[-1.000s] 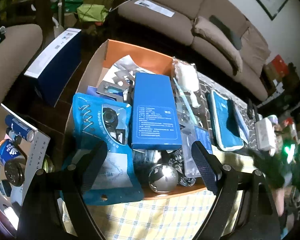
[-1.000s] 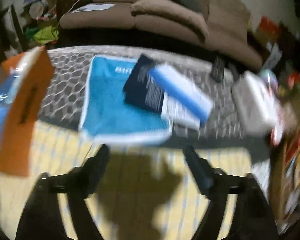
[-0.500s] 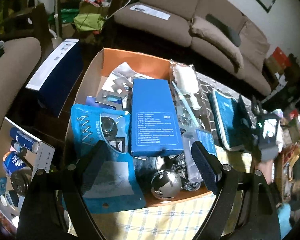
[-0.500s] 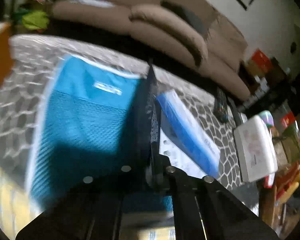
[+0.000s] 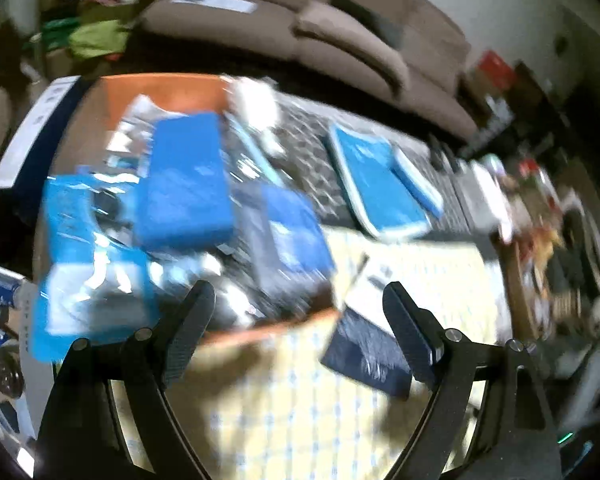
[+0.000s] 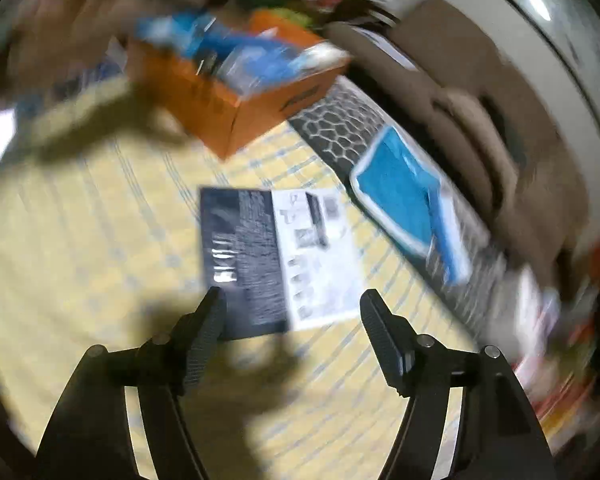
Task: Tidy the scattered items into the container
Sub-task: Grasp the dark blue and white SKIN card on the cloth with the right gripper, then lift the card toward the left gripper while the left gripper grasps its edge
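The orange cardboard box (image 5: 160, 92) is heaped with blue packets, among them a flat blue box (image 5: 184, 184). A dark navy-and-white flat packet (image 6: 276, 256) lies on the yellow checked cloth beside the orange box (image 6: 228, 108). My right gripper (image 6: 293, 298) hovers over the packet's near edge; its jaws are opening and its pads do not press on it. In the left wrist view, which is blurred, the packet (image 5: 368, 352) lies by the box's front right corner. My left gripper (image 5: 298, 296) stands open and holds nothing.
A blue mesh pouch (image 5: 380, 188) with a light blue box (image 5: 418, 184) on it lies on the hexagon-patterned mat (image 6: 340, 124). A sofa (image 5: 360, 40) runs along the back. Clutter crowds the right edge. A long navy box (image 5: 40, 120) stands left of the container.
The right gripper shut on the dark packet at the pouch, carried it left onto the checked cloth near the orange box and let go. The left view swung to the right.
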